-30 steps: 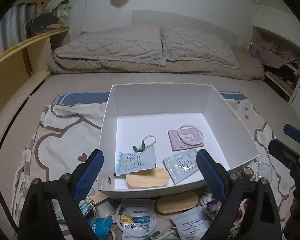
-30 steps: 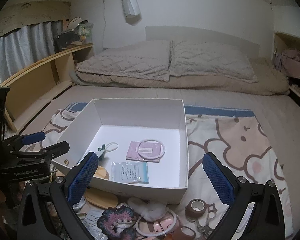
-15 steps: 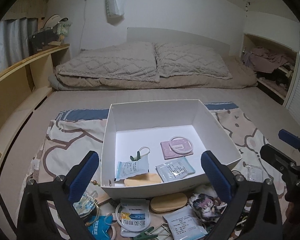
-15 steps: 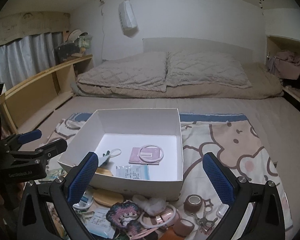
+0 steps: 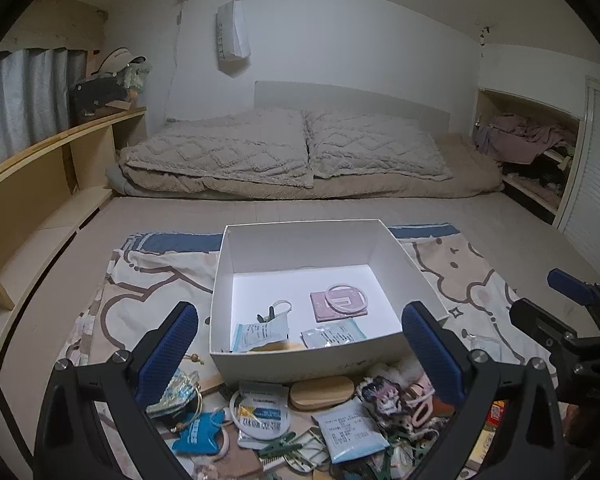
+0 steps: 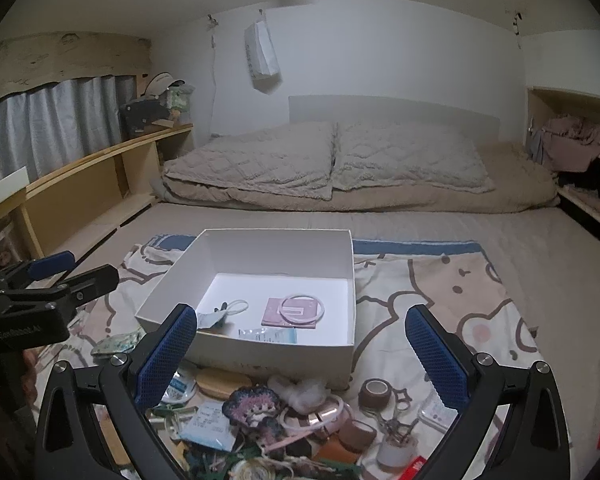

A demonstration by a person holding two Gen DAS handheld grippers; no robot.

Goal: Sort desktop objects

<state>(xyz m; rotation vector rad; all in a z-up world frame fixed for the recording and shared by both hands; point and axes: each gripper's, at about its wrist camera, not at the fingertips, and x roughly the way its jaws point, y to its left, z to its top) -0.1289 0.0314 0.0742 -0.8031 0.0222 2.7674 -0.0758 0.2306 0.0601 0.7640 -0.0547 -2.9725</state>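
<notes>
A white open box [image 5: 312, 364] stands on a cartoon-print blanket [image 5: 148, 280] on the bed. Inside lie a pink card with a white ring [image 5: 340, 300], two sachets [image 5: 260, 334], a wooden oval [image 5: 272, 347] and a green clip with a loop [image 5: 274, 310]. A loose pile lies in front of the box: a wooden oval [image 5: 320, 392], a blue-white packet [image 5: 260, 412], a blue pouch [image 5: 198, 432], a crochet doll [image 6: 252, 400], a tape roll [image 6: 374, 392]. My left gripper [image 5: 300, 312] and right gripper [image 6: 300, 316] hover over the pile, both open and empty.
The right gripper's side [image 5: 572, 320] shows at the left wrist view's right edge; the left gripper's side [image 6: 60, 276] shows at the right wrist view's left edge. Pillows [image 5: 284, 148] lie at the bed's head. A wooden shelf [image 5: 40, 168] runs along the left and a cluttered niche [image 5: 532, 144] sits at right.
Both grippers have drawn back and risen away from the box, so it looks smaller and the pile in front has come into view. The left jaws stand slightly wider.
</notes>
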